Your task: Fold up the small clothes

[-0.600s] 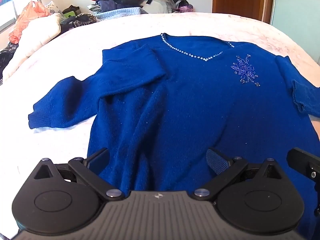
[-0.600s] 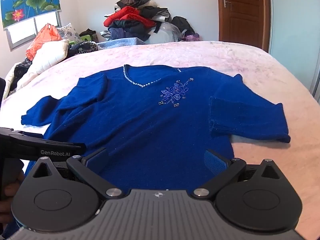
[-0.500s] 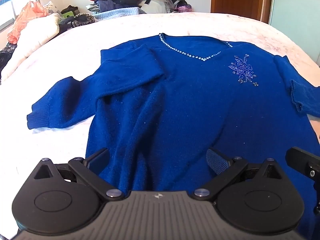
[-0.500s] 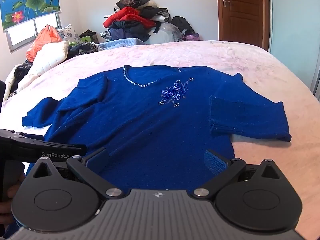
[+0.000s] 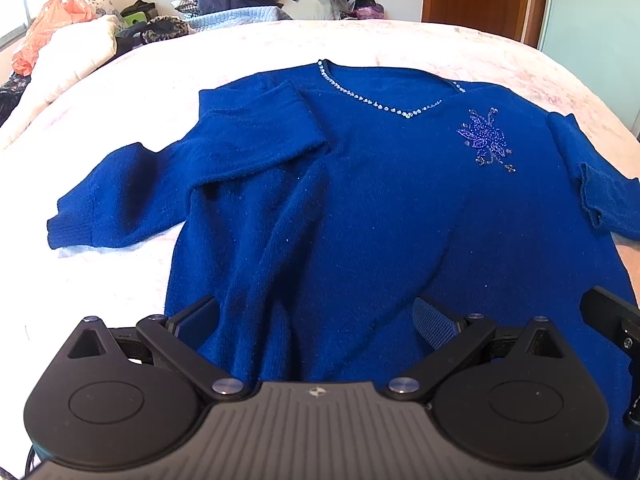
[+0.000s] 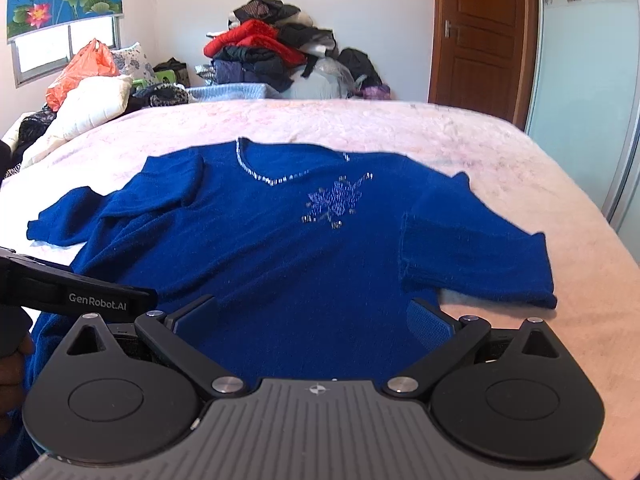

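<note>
A dark blue knitted sweater [image 5: 360,200] [image 6: 288,256] lies face up on the pale pink bed, its beaded V-neck toward the far side and a beaded flower on the chest. Both sleeves are folded back on themselves: the left sleeve [image 5: 168,196] and the right sleeve [image 6: 472,256]. My left gripper [image 5: 316,322] hovers over the lower left part of the body, jaws wide open with only cloth below them. Over the lower right part my right gripper [image 6: 314,320] is open too. Nothing is pinched in either one.
The pink bedspread [image 6: 400,128] stretches bare beyond the collar and at the right. A heap of clothes [image 6: 272,56] and a white quilt [image 6: 88,108] with an orange bag sit at the far side. A wooden door [image 6: 480,36] stands at back right. A hand [image 6: 12,364] holds the left tool.
The right wrist view has tipped upward a little, showing more of the wall and door. The left view is nearly the same. The sweater has not moved.
</note>
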